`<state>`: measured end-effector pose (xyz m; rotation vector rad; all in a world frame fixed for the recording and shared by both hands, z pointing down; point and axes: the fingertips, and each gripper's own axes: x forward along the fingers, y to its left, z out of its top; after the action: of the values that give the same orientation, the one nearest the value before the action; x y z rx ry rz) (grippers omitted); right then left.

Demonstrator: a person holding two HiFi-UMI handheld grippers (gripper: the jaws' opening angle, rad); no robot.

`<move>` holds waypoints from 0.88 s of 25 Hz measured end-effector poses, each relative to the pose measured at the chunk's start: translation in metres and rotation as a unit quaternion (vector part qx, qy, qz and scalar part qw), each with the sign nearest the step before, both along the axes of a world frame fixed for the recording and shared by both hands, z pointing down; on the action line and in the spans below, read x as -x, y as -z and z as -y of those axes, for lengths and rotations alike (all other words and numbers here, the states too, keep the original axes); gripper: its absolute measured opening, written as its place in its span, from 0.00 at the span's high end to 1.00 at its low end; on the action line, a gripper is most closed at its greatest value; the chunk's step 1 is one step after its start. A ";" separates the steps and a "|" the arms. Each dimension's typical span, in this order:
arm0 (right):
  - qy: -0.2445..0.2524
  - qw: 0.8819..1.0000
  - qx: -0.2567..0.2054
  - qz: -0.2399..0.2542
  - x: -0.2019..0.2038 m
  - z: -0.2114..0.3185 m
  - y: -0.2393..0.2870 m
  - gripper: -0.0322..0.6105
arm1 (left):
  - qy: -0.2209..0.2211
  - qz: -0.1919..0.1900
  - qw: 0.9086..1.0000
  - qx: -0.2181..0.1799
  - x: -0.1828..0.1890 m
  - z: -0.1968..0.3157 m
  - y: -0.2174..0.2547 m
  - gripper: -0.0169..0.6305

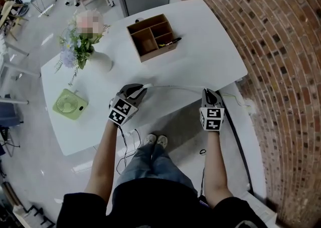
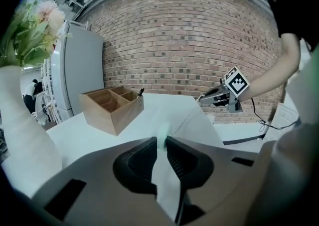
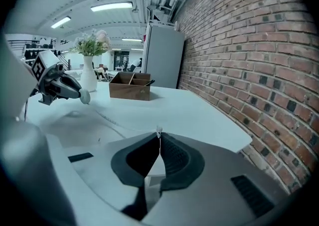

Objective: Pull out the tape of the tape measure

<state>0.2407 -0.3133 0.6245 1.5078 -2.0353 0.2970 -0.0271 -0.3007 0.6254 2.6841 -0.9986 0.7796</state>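
My left gripper [image 1: 142, 88] is shut on the small pale tape measure [image 2: 162, 141], whose round case sits pinched between the dark pads. From it a thin white tape [image 1: 175, 87] runs out to the right over the white table [image 1: 210, 36]. My right gripper [image 1: 208, 91] is shut on the tape's end tab [image 3: 158, 132], which pokes up just past the jaw tips. In the right gripper view the left gripper [image 3: 82, 95] shows at the left with the tape measure [image 3: 86, 98] at its tip. In the left gripper view the right gripper [image 2: 202, 99] is seen at the right, over the table's edge.
A wooden organizer [image 1: 150, 36] with a pen [image 1: 169, 42] stands at the back of the table. At the left stand a white vase [image 1: 100, 61] of flowers and a green fan [image 1: 70, 104]. A brick wall [image 1: 281, 71] runs along the right side.
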 end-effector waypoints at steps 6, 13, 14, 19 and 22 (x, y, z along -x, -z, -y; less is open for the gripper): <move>-0.005 1.000 0.021 -0.001 -0.005 0.010 -0.023 0.94 | 0.009 0.006 1.000 0.010 0.001 0.005 -0.016 0.86; 0.010 0.999 0.039 -0.023 -0.007 0.013 -0.041 0.93 | -0.002 0.018 1.000 0.024 0.003 0.005 -0.031 0.86; 0.012 0.999 0.042 -0.027 -0.006 0.013 -0.043 0.93 | -0.003 0.020 0.999 0.025 0.002 0.004 -0.033 0.86; 0.013 0.998 0.049 -0.039 -0.005 0.014 -0.050 0.93 | -0.001 0.017 1.000 0.025 0.002 0.006 -0.034 0.86; 0.004 0.998 0.052 -0.034 -0.005 0.014 -0.051 0.93 | -0.002 0.017 1.000 0.025 0.001 0.008 -0.034 0.86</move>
<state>0.2453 -0.3275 0.6757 1.4272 -1.9410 0.3392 -0.0279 -0.3083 0.6598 2.6402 -0.9682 0.8419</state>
